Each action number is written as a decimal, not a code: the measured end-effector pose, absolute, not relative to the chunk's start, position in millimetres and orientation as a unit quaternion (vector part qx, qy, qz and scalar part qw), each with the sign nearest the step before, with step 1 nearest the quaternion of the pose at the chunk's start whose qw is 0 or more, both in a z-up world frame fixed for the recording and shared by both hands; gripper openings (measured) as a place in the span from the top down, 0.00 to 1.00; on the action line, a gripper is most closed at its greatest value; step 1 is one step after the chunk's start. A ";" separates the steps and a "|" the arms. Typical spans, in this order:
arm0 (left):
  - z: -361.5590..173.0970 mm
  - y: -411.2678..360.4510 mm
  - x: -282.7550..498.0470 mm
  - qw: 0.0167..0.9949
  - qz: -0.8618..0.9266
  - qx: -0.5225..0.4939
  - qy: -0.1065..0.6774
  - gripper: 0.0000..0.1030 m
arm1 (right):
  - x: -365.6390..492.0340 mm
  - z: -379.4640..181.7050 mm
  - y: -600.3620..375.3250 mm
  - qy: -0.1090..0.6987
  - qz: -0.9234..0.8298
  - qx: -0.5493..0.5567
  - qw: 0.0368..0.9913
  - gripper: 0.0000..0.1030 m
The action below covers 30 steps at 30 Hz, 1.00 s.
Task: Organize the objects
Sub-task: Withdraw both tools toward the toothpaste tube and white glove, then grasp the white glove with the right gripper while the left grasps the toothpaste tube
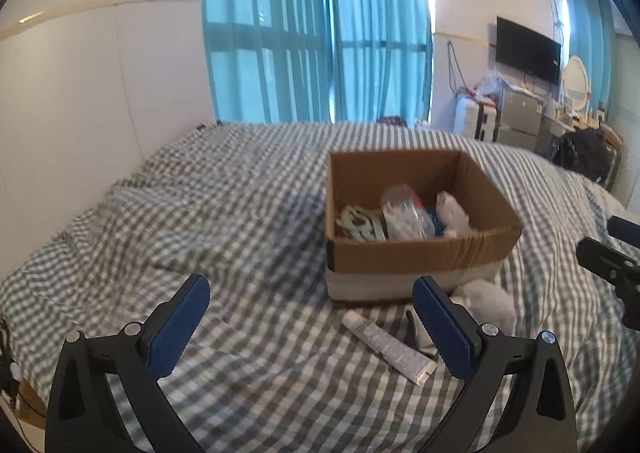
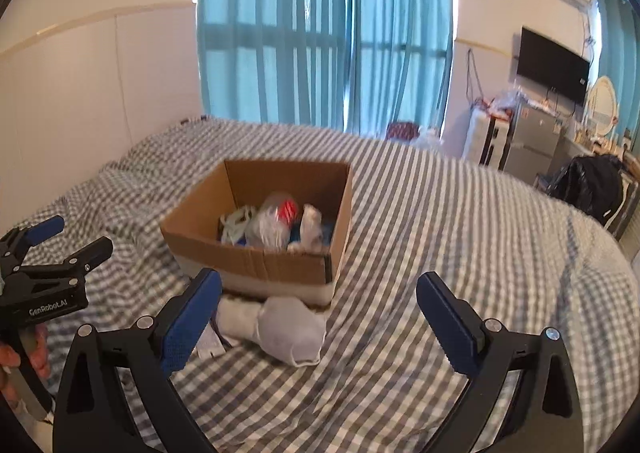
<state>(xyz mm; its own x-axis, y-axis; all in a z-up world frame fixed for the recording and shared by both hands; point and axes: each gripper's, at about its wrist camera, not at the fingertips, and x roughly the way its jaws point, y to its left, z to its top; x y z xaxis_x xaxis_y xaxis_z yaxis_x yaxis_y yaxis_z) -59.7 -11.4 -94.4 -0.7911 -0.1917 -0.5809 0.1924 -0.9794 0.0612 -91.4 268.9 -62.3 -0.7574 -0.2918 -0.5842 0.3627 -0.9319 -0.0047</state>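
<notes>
White, soft sock bundle point(image 2: 290, 327) on the checked bed point(image 2: 460, 253), touching the cardboard box point(image 2: 256, 263) front wall; tube point(image 1: 388, 347) beside it. Right gripper point(image 2: 318, 321) wide open, empty, hovering near; left gripper point(image 1: 310, 327) likewise. Best pinched mid-bundle, lifted clear of the rim.

One box point(image 1: 420, 253), one tube point(image 1: 388, 347), one sock point(image 2: 290, 327)

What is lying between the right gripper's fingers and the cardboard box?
A rolled white sock lies on the checked bedcover, just before the cardboard box and beyond the open right gripper. The right wrist view shows it best.
</notes>
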 end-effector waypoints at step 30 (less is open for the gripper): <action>-194.0 1.7 -93.4 0.115 -0.910 0.398 -0.013 0.00 | -129.5 -184.8 250.6 0.038 -0.894 0.405 0.191 0.49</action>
<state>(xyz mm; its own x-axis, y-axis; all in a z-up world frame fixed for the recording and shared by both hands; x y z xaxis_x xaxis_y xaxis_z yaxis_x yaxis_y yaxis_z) -93.4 1.7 -194.0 -0.6572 -0.2199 -0.7209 0.1990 -0.9732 0.1154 -129.5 250.6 -184.8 -0.5998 -0.3094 -0.7379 0.3716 -0.9244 0.0855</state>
